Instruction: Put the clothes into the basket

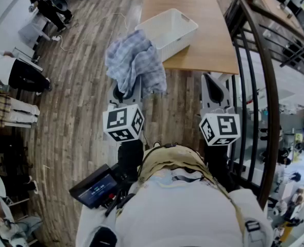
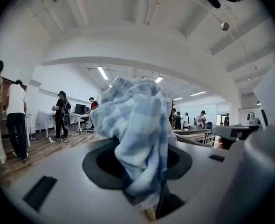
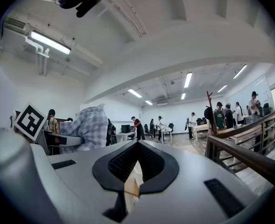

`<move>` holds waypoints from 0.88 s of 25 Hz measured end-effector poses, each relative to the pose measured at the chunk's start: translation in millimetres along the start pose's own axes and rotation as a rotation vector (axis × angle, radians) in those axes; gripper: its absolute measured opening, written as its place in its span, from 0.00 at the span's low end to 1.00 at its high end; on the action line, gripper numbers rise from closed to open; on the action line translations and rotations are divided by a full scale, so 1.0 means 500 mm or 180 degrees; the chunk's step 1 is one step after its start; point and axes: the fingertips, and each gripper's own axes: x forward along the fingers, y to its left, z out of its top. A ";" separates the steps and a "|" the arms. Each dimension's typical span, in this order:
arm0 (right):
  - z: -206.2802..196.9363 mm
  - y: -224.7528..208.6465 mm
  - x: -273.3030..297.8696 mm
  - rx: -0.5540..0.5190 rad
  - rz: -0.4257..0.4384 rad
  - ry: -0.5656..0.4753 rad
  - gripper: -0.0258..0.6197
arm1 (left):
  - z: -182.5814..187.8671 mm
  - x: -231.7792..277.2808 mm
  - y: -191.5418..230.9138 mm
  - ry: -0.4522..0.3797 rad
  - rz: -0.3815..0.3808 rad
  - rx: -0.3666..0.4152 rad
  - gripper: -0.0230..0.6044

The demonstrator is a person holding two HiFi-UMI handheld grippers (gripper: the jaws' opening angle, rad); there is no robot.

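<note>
One checked cloth (image 1: 135, 60) in left claw (image 1: 127, 90)

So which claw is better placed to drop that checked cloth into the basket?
Left. The left claw already grips the checked cloth, close to the white basket; the right claw holds nothing.

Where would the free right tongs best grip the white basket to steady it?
The rim of the near right wall of the basket, coming from the person's side, one jaw inside, one outside. That wall is thin, upright and faces the right tongs; the checked cloth covers only the left corner.
</note>
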 end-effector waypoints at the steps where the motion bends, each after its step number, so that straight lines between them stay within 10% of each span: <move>1: -0.005 -0.005 -0.002 0.0006 -0.0001 -0.0005 0.07 | -0.002 -0.002 -0.002 -0.0020 0.0020 0.0005 0.31; 22: -0.034 -0.061 -0.035 0.0048 0.0099 0.0087 0.07 | -0.036 -0.005 -0.054 -0.0016 0.0146 -0.0045 0.31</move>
